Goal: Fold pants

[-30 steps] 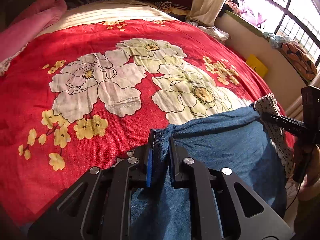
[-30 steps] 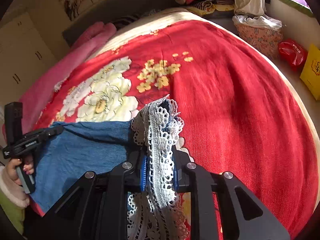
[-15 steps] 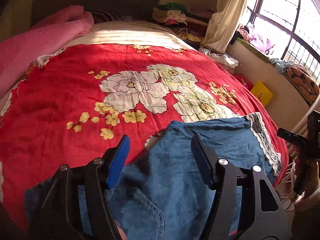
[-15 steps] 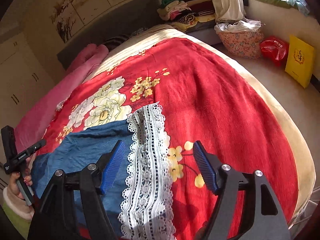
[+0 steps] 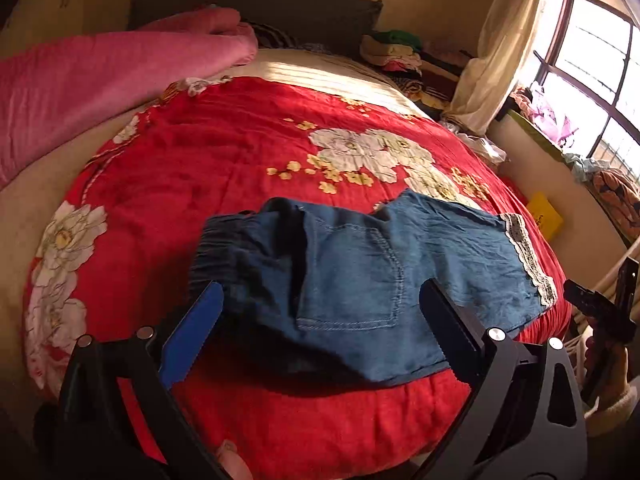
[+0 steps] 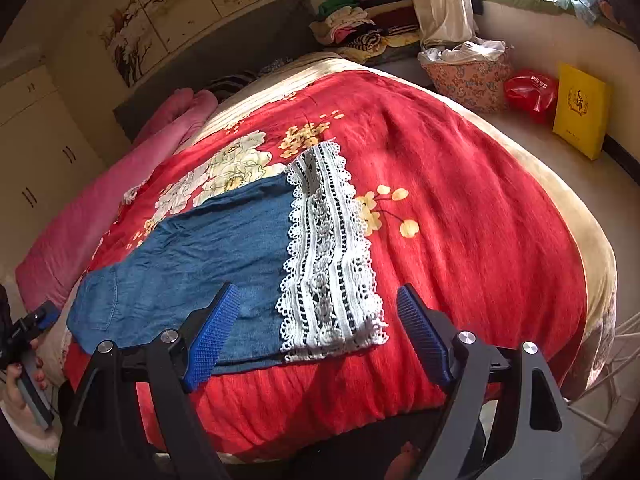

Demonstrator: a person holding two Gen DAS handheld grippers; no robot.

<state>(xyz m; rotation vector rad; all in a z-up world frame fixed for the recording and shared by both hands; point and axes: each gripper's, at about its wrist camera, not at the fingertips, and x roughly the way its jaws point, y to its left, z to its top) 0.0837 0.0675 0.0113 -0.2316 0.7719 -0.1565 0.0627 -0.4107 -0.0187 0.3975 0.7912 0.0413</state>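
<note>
Blue denim pants (image 5: 352,264) with a white lace hem (image 5: 528,264) lie folded flat on the red flowered bedspread (image 5: 224,152), near the bed's front edge. My left gripper (image 5: 320,292) hovers above the waistband end. Its jaws are opening wide and the pads touch nothing. In the right wrist view the pants (image 6: 208,240) and lace hem (image 6: 328,264) lie under my right gripper (image 6: 318,294). That gripper's jaws are also opening, clear of the cloth. Each gripper shows at the edge of the other's view, the right gripper (image 5: 592,304) and the left gripper (image 6: 28,328).
A pink quilt (image 5: 100,80) runs along the bed's left side. Stacked clothes (image 6: 352,28) sit beyond the headboard corner. On the floor to the right stand a patterned basket (image 6: 468,80), a red bag (image 6: 528,92) and a yellow bag (image 6: 580,108).
Both grippers let go of the pants, opened wide and drew back toward the bed's front edge. The pants now lie flat on the bedspread.
</note>
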